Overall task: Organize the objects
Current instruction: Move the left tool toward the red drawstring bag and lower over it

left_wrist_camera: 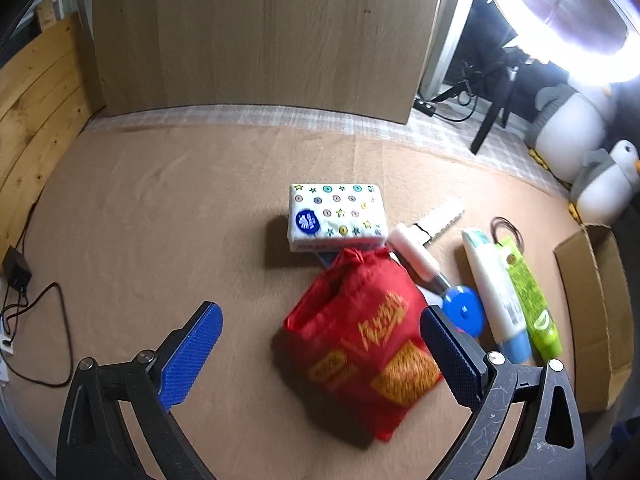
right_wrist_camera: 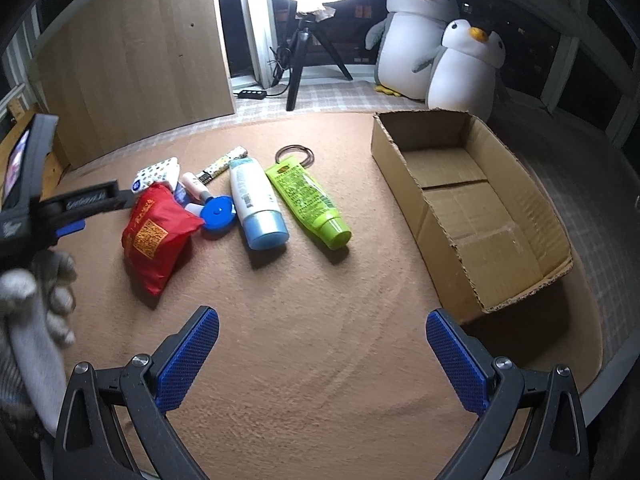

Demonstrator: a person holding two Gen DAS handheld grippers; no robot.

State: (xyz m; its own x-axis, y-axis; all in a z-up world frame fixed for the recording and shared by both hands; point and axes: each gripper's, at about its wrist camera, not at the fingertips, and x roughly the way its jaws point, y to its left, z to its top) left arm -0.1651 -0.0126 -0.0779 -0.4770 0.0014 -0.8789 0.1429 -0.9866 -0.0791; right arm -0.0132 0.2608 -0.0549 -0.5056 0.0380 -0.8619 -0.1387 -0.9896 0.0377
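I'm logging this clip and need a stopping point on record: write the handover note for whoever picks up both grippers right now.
Left gripper: open, empty, above the red bag.
Right gripper: open, empty, over bare mat between the items and the cardboard box.
Items, all on the mat left of the box: red bag, tissue pack, blue round case, white-and-blue tube, green tube, hair ties, a small pink-tipped bottle and a patterned stick.
Done: nothing; the box looks empty.
Left: every item, presumably into the box. The red bag is the nearest candidate.
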